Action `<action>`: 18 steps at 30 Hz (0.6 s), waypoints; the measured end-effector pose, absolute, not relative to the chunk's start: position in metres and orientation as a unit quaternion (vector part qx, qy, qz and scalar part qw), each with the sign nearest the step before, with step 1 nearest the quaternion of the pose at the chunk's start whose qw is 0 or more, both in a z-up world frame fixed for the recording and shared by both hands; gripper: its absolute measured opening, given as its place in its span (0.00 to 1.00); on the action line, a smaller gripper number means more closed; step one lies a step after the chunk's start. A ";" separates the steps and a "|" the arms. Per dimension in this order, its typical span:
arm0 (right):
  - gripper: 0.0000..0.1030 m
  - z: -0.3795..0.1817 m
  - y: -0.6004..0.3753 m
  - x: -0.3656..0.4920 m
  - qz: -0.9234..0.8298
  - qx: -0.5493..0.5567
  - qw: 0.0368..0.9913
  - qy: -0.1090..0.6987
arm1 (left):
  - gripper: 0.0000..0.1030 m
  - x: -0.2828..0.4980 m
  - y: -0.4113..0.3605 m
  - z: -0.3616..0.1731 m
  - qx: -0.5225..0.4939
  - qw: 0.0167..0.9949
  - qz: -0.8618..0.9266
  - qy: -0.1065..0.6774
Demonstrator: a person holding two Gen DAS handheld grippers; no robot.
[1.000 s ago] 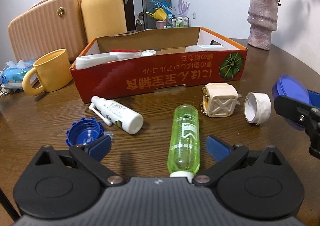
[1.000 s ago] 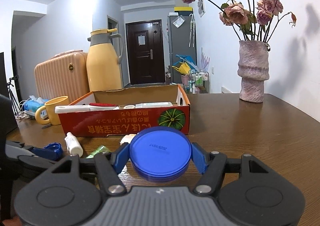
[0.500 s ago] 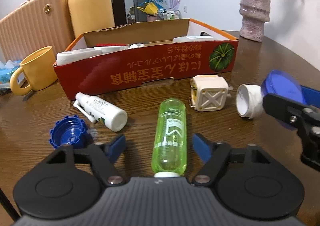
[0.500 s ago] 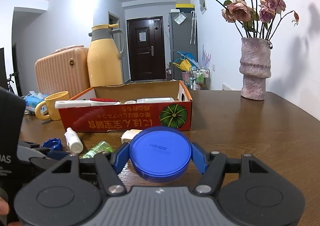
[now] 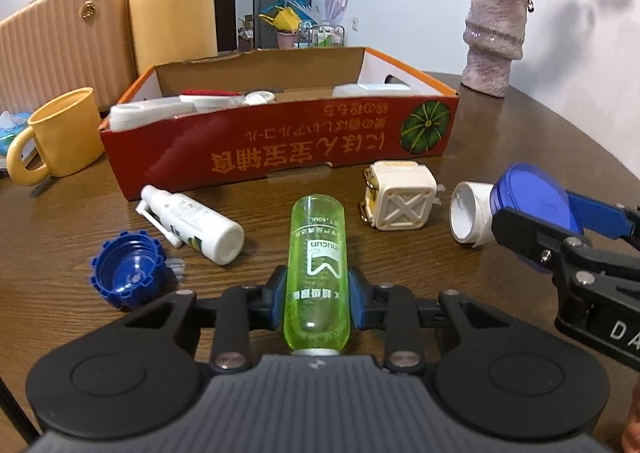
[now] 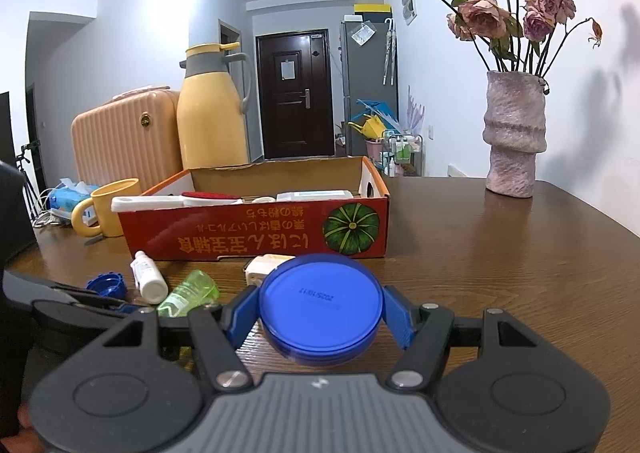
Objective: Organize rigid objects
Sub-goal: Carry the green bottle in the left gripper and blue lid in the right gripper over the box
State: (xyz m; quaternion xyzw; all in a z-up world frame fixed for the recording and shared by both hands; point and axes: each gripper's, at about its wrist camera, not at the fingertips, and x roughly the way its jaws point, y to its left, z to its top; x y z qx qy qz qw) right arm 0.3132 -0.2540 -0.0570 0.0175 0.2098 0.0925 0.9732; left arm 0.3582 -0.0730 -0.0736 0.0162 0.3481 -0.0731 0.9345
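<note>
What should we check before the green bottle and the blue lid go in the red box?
1. Left gripper jaws pressing the green bottle: ok.
2. Right gripper jaws clamped on the blue lid: ok.
3. Free floor space in the red box: cannot tell; white items lie along its near wall.
4. Way to the box clear of the white spray bottle and white cube: ok.
5. Bottle lifted off the table: cannot tell.

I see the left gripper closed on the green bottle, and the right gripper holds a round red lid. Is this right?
Not quite. The lid in the right gripper is blue, not red; the right wrist view shows it clamped between the blue pads. The rest holds: the left gripper is closed on the green bottle, as the left wrist view shows.
</note>
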 end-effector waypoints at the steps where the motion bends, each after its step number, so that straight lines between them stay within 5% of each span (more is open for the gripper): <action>1: 0.63 -0.057 -0.254 0.313 0.093 0.018 0.973 0.209 | 0.30 0.357 -0.072 -0.072 0.015 0.936 -0.073 0.345; 18: 0.63 -0.055 -0.251 0.309 0.114 0.025 0.980 0.165 | 0.30 0.334 -0.053 -0.031 -0.019 0.958 -0.065 0.277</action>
